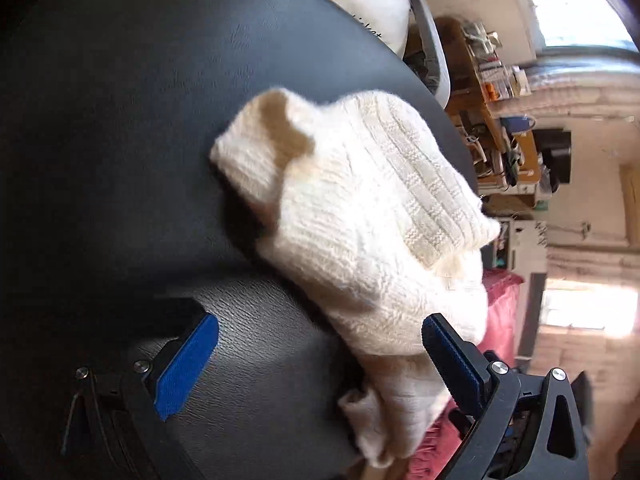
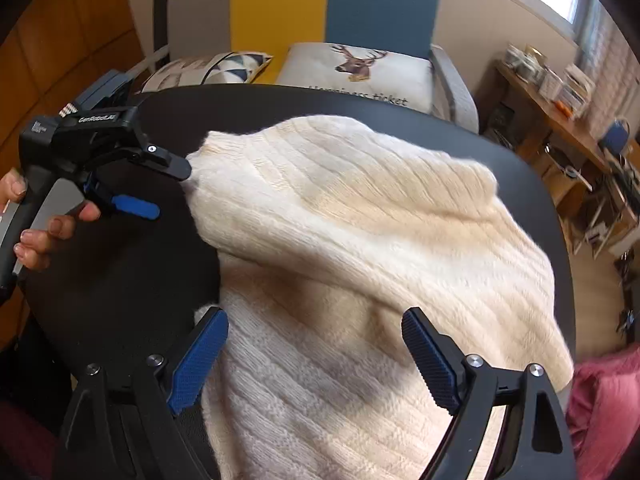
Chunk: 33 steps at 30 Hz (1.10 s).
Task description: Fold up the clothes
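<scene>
Round black table (image 2: 120, 300) w/ leathery top fills both views; behind it a chair w/ grey, yellow and teal panels (image 2: 304, 4), a deer-print cushion (image 2: 360, 76) and a triangle-pattern cushion (image 2: 208, 70) on the seat. Wooden shelf/desk w/ clutter (image 2: 560, 96) at right, window above it.

Cream knit sweater (image 2: 360, 220) lies bunched on the table, partly folded over itself; upper layer draped across lower layer, ribbed hem visible in left wrist view. Some blur on the fabric. Pink/red cloth (image 2: 604, 400) past table edge, lower right, touching or just beside the sweater edge, can't tell which.

Left gripper (image 2: 168, 192): seen from right cam at left side, a hand (image 2: 44, 228) on its grip. Jaws apart, tips right at the sweater's left edge; upper finger looks to touch the knit, lower blue pad (image 2: 136, 207) clear of it. In its own view the blue pads sit wide, sweater passing by the right pad, nothing pinched.

Right gripper (image 2: 316, 344): jaws wide apart, hovering over the sweater's near part, fabric between the pads but not clamped.
</scene>
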### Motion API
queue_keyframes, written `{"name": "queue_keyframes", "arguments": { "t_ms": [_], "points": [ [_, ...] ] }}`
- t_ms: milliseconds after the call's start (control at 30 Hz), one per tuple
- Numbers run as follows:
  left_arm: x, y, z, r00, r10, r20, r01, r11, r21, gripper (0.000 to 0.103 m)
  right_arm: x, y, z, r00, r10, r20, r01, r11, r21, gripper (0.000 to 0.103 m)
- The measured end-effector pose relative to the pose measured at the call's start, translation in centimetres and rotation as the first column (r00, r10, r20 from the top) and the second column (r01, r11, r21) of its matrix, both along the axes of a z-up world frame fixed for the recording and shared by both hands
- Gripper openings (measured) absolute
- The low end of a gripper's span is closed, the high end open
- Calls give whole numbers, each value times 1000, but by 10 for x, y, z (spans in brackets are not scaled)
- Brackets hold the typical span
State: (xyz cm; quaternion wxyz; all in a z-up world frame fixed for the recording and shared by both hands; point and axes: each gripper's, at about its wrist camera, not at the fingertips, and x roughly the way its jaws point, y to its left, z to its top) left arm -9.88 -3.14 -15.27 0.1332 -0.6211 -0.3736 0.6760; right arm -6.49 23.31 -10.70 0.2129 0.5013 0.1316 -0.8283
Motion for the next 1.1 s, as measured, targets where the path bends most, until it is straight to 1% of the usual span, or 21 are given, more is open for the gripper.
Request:
{"name": "queue_keyframes", "arguments": {
  "t_ms": [67, 133, 233, 267, 300, 333, 367, 400, 433, 500, 567, 633, 667, 700, 767, 833, 900, 933, 1000, 1067, 1100],
  "points": [
    [1, 0, -3, 999, 32, 33, -35, 997, 75, 103, 2, 5, -2, 1000, -22, -9, 22, 1000, -9, 90],
    [0, -2, -10, 994, 77, 83, -88, 986, 139, 102, 6, 12, -3, 999, -49, -11, 49, 999, -19, 90],
    [0, 2, -17, 986, 104, 128, -130, 967, 221, 102, 10, 19, -1, 997, -79, -26, 78, 997, -27, 90],
    [0, 4, -18, 985, 108, 136, -138, 962, 235, 101, 9, 21, 0, 995, -93, -34, 92, 995, -23, 90],
    [-1, 7, -18, 984, 108, 142, -140, 959, 245, 96, 7, 23, 0, 993, -107, -41, 107, 994, -20, 90],
    [-1, 10, -19, 983, 107, 146, -142, 957, 254, 92, 4, 25, 1, 991, -122, -46, 121, 992, -20, 85],
    [-1, 12, -19, 983, 106, 151, -144, 954, 264, 82, -1, 27, 1, 991, -127, -41, 125, 991, -40, 81],
    [-2, 15, -20, 982, 105, 156, -145, 951, 273, 67, -5, 29, 0, 992, -126, -30, 124, 991, -51, 79],
    [-2, 18, -21, 981, 105, 161, -147, 948, 282, 60, -11, 29, -3, 992, -126, -23, 125, 991, -44, 74],
    [-3, 23, -22, 980, 103, 170, -151, 942, 300, 58, -19, 27, -11, 996, -89, 3, 89, 996, -1, 73],
    [-6, 26, -26, 972, 135, 191, -191, 931, 312, 58, -23, 27, -16, 999, -46, 17, 45, 997, 55, 73],
    [-8, 27, -31, 962, 171, 215, -235, 917, 322, 58, -24, 31, -20, 999, -24, 31, 22, 996, 82, 73],
    [-8, 28, -31, 959, 181, 219, -246, 914, 324, 52, -26, 37, -22, 999, -32, 41, 29, 996, 81, 73],
    [-8, 28, -30, 959, 184, 216, -247, 917, 313, 34, -28, 45, -24, 998, -47, 44, 43, 995, 86, 73],
    [-10, 31, -21, 968, 182, 171, -223, 938, 266, 14, -31, 59, -27, 996, -77, 51, 71, 993, 96, 73],
    [-9, 35, -8, 975, 192, 113, -214, 948, 236, 12, -35, 65, -32, 994, -97, 47, 92, 991, 102, 73],
    [-7, 37, 2, 977, 198, 81, -211, 952, 223, 12, -39, 70, -38, 992, -117, 43, 112, 988, 107, 72],
    [-7, 39, 8, 980, 194, 54, -201, 957, 208, 12, -41, 73, -41, 991, -127, 41, 122, 986, 109, 66],
    [-8, 42, 17, 982, 187, 18, -187, 963, 193, 12, -44, 74, -43, 989, -140, 48, 136, 988, 72, 49],
    [-8, 42, 23, 983, 183, -12, -177, 966, 188, 12, -46, 77, -44, 985, -161, 62, 160, 987, 28, 15],
    [-7, 40, 26, 983, 182, -23, -174, 966, 192, 12, -46, 79, -43, 983, -173, 62, 172, 985, 13, 12]
  ]
}}
